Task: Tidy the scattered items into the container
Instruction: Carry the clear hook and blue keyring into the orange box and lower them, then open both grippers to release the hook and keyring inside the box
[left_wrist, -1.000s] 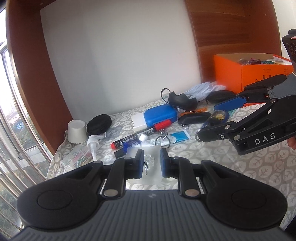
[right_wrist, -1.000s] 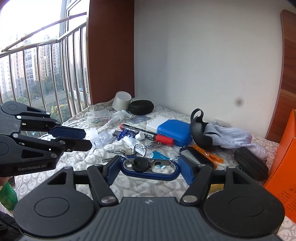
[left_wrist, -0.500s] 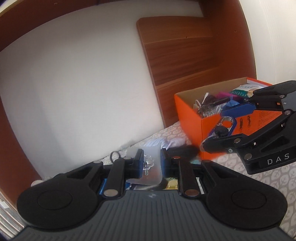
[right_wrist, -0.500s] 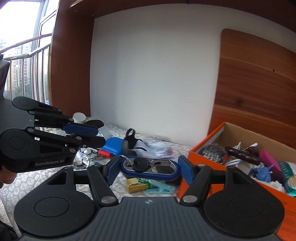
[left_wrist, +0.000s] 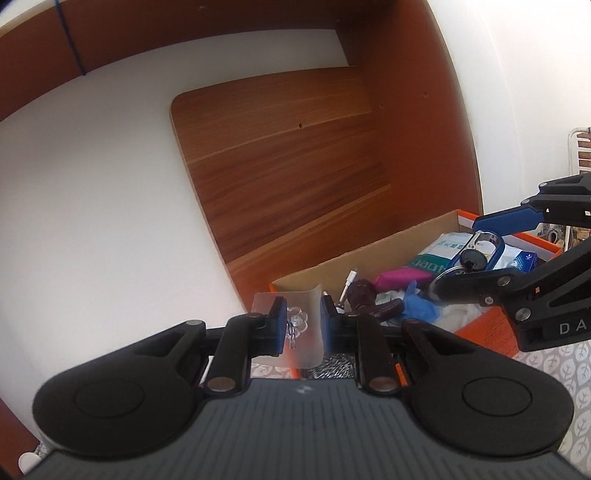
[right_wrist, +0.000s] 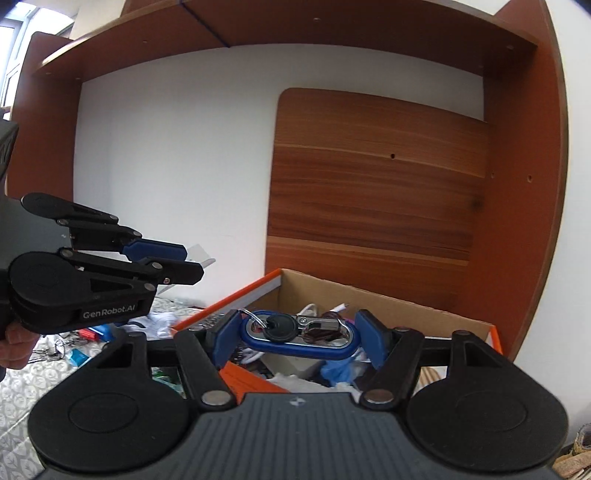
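My left gripper (left_wrist: 303, 325) is shut on a clear plastic adhesive hook (left_wrist: 301, 332) with a small metal ring, held at the near left corner of the orange cardboard box (left_wrist: 369, 254). My right gripper (right_wrist: 301, 334) is shut on a blue carabiner with a black key (right_wrist: 299, 334), held lengthwise between its pads above the open box (right_wrist: 388, 299). In the left wrist view the right gripper (left_wrist: 465, 258) hangs over the box's contents with the carabiner (left_wrist: 480, 251). In the right wrist view the left gripper (right_wrist: 177, 260) shows at the left.
The box holds a green packet (left_wrist: 439, 254), a pink item, a blue glove (left_wrist: 417, 306) and cables. A wooden board (right_wrist: 373, 184) leans on the white wall behind it. Loose items (right_wrist: 85, 336) lie on the leaf-patterned cloth to the left. A hand (right_wrist: 16, 345) grips the left tool.
Both grippers swung right and upward from the scattered items to the orange box, each keeping its grip. The box now fills the foreground in both views.
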